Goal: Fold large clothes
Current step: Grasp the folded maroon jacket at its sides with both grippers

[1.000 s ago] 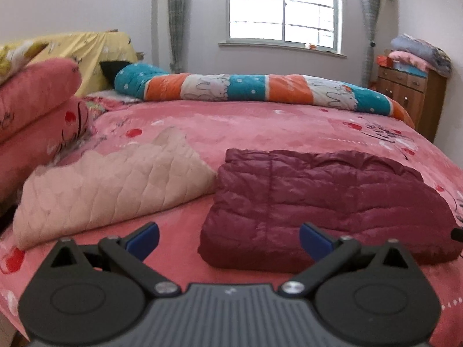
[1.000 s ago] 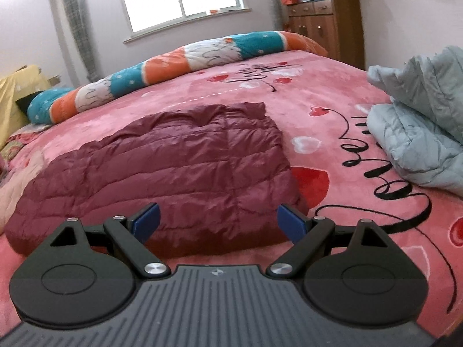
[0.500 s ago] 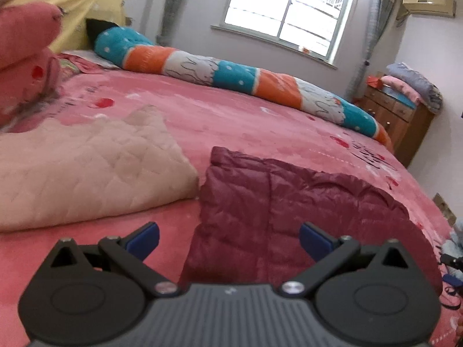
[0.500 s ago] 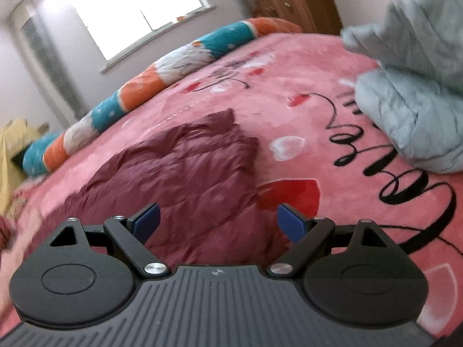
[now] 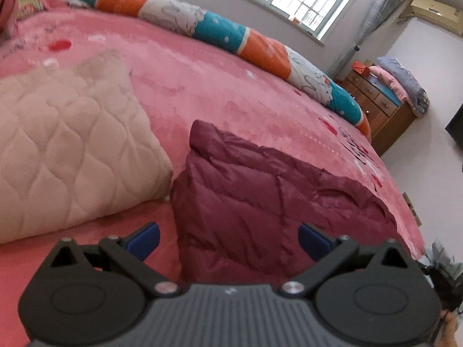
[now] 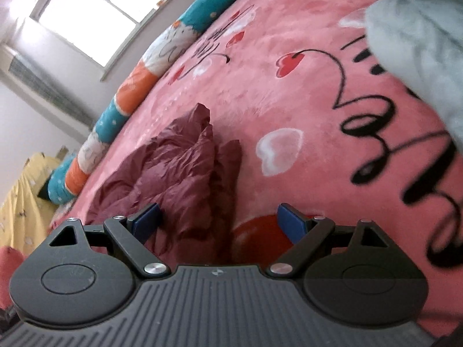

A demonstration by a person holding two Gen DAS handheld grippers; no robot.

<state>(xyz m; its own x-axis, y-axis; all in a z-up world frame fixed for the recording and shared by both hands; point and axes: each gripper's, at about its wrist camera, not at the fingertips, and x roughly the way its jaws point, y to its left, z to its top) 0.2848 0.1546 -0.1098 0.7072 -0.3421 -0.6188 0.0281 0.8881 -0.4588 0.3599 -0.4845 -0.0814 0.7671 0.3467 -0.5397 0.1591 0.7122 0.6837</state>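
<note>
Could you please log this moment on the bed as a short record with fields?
surface: pink bedspread with heart print
garment: maroon puffer jacket, already folded, lying flat
left neighbour: beige quilted garment, beside the jacket's left edge
right neighbour: pale blue-grey garment, apart from the jacket
left gripper: open, over the jacket's near left corner
right gripper: open, at the jacket's near right end

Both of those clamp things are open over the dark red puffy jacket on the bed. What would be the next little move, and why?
Probably ease both forward and down onto the near edge of the maroon jacket and close. The left gripper and right gripper are open and hold nothing, each framing one near corner of the jacket, which lies flat on the pink bedspread.
</note>
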